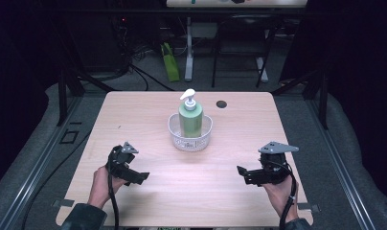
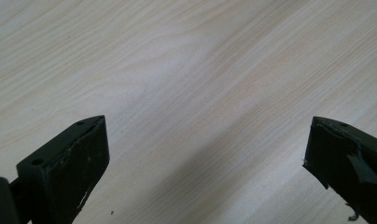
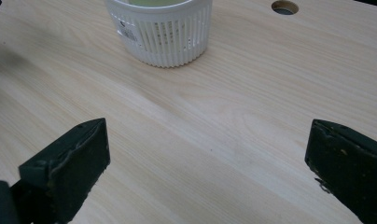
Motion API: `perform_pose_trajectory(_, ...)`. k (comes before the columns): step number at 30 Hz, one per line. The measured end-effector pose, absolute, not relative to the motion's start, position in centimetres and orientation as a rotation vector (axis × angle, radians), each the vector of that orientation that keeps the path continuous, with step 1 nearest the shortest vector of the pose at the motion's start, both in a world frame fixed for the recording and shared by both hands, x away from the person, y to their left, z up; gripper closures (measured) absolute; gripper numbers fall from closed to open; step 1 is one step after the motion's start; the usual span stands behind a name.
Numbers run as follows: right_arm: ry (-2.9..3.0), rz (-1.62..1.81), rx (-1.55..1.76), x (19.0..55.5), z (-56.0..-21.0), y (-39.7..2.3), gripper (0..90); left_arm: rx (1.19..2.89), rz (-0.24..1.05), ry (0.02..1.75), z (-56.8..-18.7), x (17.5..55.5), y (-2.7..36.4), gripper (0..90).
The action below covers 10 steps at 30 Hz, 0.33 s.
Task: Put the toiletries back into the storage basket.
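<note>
Two empty grippers wait low at the near edge of the table (image 1: pixel 134 110), soap bottle untouched.

Centre stage, the green pump bottle (image 1: pixel 190 117) stands upright inside the white slotted basket (image 1: pixel 175 132), which likely keeps it from tipping. The left gripper (image 1: pixel 134 176) and right gripper (image 1: pixel 244 175) sit well apart from it, jaws spread wide, holding nothing, touching nothing, either side of bare wood.

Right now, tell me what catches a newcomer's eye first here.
A green pump bottle stands upright in a white slatted basket at the middle of the wooden table. Nearer the person, the left gripper and right gripper sit apart with jaws wide open, holding nothing.
</note>
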State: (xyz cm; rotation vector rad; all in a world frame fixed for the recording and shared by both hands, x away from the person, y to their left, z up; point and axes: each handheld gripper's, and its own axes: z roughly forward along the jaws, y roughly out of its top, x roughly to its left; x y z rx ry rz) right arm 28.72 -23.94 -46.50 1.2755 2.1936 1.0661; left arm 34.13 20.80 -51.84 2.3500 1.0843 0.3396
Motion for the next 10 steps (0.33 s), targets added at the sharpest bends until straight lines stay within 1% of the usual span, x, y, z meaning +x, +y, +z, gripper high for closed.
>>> perform_pose_trajectory(10,2.206,1.077,1.311,28.78,-47.37,-24.52,0.0,2.352,0.331,1.079,-51.82,34.2,20.6,0.0)
